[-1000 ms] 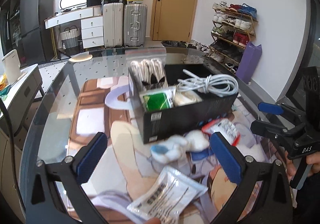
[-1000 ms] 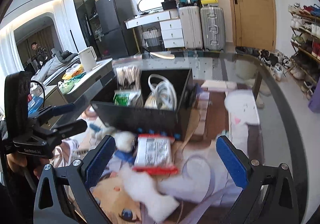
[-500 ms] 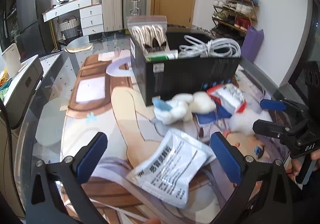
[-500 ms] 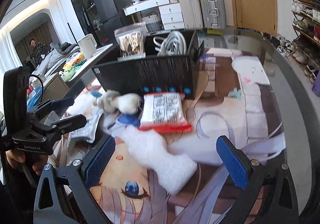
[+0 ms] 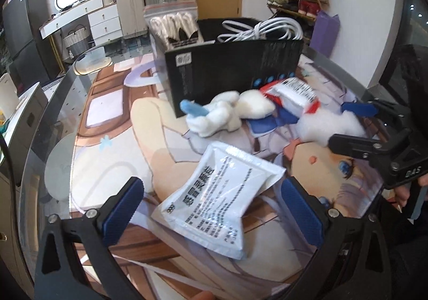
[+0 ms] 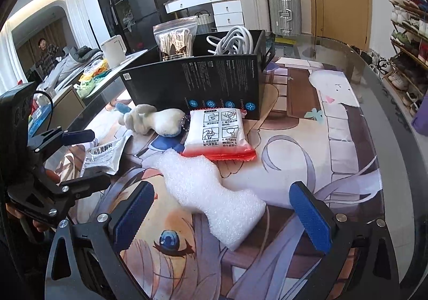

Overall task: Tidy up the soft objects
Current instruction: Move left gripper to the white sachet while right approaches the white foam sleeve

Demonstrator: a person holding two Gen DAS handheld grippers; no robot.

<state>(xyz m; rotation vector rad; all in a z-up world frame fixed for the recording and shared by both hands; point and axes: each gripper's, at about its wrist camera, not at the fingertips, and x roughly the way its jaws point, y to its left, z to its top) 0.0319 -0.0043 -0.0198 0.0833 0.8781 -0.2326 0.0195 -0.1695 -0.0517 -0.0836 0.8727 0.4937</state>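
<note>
Both grippers are released and closing in for a pick. The left gripper (image 5: pixel 211 209) straddles the white pouch (image 5: pixel 219 203) near the counter's front edge; the right gripper (image 6: pixel 222 209) straddles the foam (image 6: pixel 211 193). The plush (image 6: pixel 152 119) and the red pack (image 6: pixel 218 137) lie against the box (image 6: pixel 198 83), which sits toward the counter's far edge and already holds cables. Next, probably, each must lower and clamp its item. Compared with a second ago, both grippers have dropped lower and pulled back from the box, bringing pouch and foam between their fingers.
</note>
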